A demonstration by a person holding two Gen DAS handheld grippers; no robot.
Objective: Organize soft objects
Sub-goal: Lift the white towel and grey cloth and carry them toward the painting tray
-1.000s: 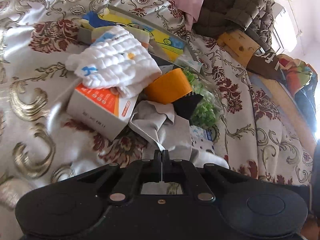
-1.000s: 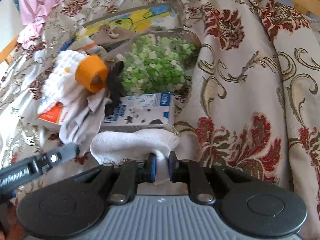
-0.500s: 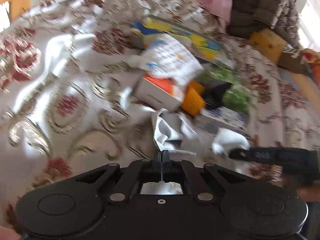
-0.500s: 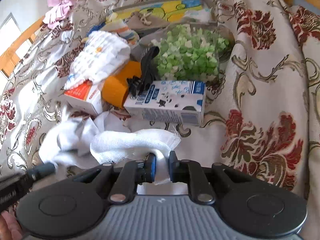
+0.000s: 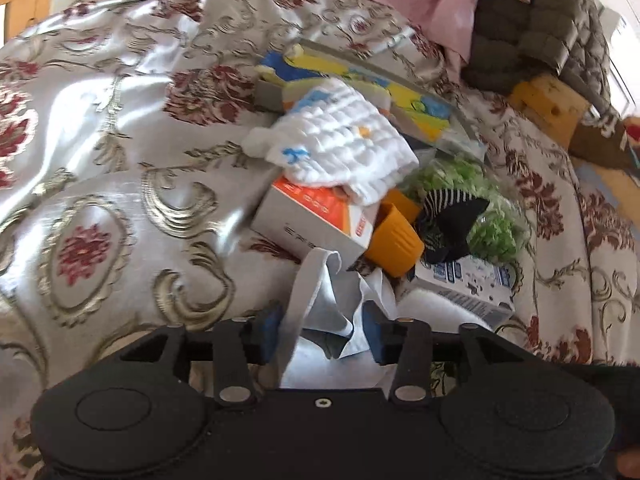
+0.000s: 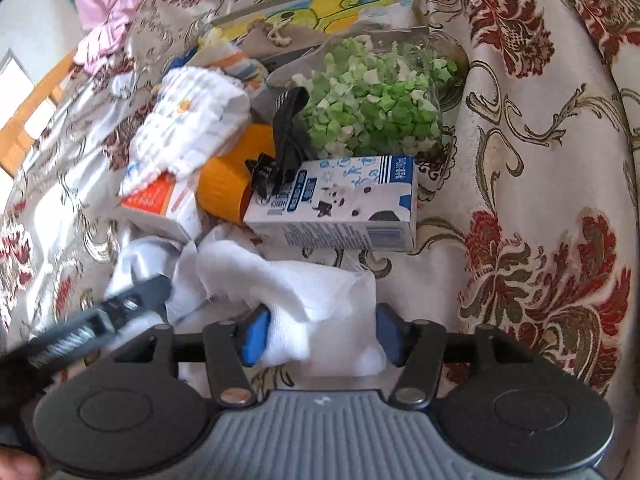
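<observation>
Both pinches gone: your left gripper [image 5: 322, 334] and right gripper [image 6: 322, 338] are opening, pale grey cloth [image 5: 316, 300] and white cloth [image 6: 304, 300] lying loose between pads on the bedspread [image 6: 540, 200]. 2 cloths released beside the clutter, neither folded yet

Both claws tilt downward — the left claw [image 5: 322, 334] and right claw [image 6: 322, 338] with jaws opening, cloth between them.

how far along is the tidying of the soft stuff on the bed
Early, it looks. Nothing looks sorted yet. In hand: the left hand-held gripper is opening around the grey cloth, the right hand-held gripper is opening around the white cloth; both cloths lie side by side near the clutter. Left: the quilted white cloth draped on the orange-and-white box and the black striped sock by the orange cup.
</observation>
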